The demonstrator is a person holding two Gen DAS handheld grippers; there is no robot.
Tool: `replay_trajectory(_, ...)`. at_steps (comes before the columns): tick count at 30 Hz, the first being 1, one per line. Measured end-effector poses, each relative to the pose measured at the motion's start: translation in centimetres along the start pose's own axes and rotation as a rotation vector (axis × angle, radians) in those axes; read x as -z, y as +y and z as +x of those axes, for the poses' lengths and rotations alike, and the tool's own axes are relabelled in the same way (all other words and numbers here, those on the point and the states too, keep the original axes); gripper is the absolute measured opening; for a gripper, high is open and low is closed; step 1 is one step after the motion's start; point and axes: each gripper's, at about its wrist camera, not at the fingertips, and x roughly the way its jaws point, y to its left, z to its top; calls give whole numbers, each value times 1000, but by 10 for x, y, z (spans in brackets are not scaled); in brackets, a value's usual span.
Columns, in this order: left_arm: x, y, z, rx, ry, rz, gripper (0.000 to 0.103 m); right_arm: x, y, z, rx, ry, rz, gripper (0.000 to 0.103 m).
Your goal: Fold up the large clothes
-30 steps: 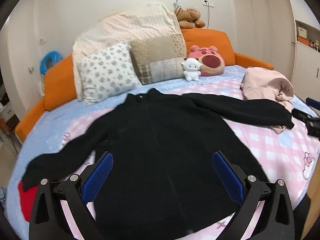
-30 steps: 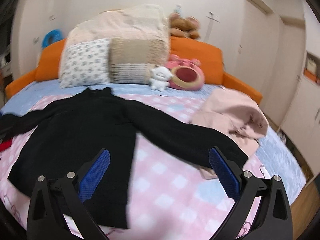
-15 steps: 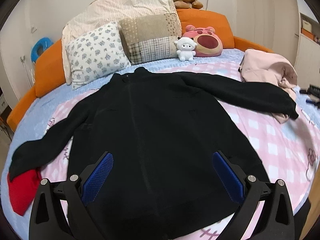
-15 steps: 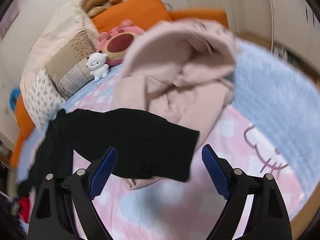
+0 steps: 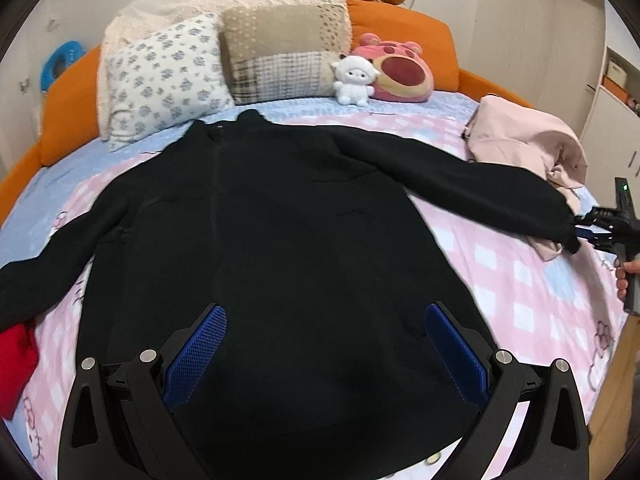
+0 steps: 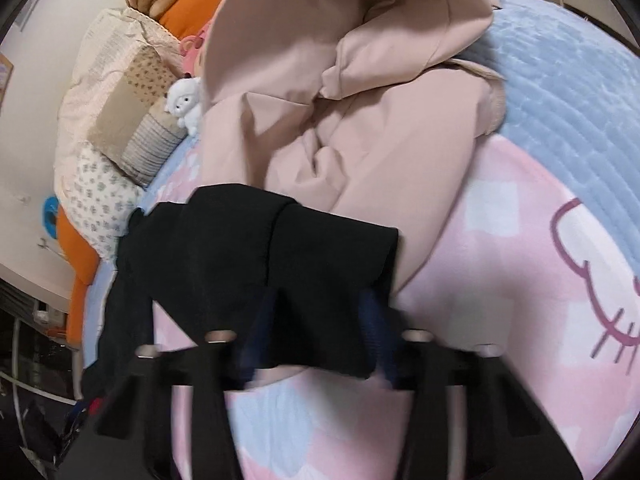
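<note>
A large black jacket (image 5: 280, 232) lies spread flat on the bed with both sleeves out. My left gripper (image 5: 324, 356) is open and hovers over its lower hem. The jacket's right sleeve cuff (image 6: 312, 280) lies between the blue pads of my right gripper (image 6: 316, 320). The jaws stand partly closed around the cuff and are blurred, so I cannot tell if they grip it. In the left wrist view the right gripper (image 5: 590, 228) sits at the cuff end at far right.
A pink jacket (image 6: 352, 100) lies crumpled under and beyond the sleeve. Pillows (image 5: 168, 76) and plush toys (image 5: 396, 76) line the orange headboard. A red cloth (image 5: 14, 360) lies at the bed's left edge. A cabinet (image 5: 616, 96) stands to the right.
My right gripper swung to the right sleeve cuff and its jaws narrowed around it. My left gripper moved closer over the jacket's hem and stayed open.
</note>
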Motion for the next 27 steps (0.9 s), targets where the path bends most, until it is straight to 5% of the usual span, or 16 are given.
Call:
replay_trajectory(2,-13,-1,8,52,7,0,101,-1,4,-4,-20,-18,-7,12)
replay_trajectory(7,-82,-4,59,267,59,-42,101,-9,33,-39,-101,-91,-63,9)
replay_trajectory(11,-141,6,130,429,171,-195,101,-19,82,-87,-194,-180,-171,3)
replay_trajectory(16,-196,14,251,351,409,-362,100,-38,155,-124,-261,-235,-319,2)
replay_trajectory(19,-208,16,288,327,451,-418,99,-44,175,-124,-206,-233,-382,6)
replay_trajectory(21,-213,14,301,354,459,-441,100,-33,170,-127,-130,-263,-415,43)
replay_trajectory(22,-214,12,304,355,458,-436,100,-21,164,-123,-51,-272,-428,97)
replay_trajectory(24,-216,6,304,365,452,-393,100,7,145,-110,49,-296,-460,93)
replay_trajectory(27,-217,1,304,386,465,-362,100,24,104,-74,166,-203,-407,92)
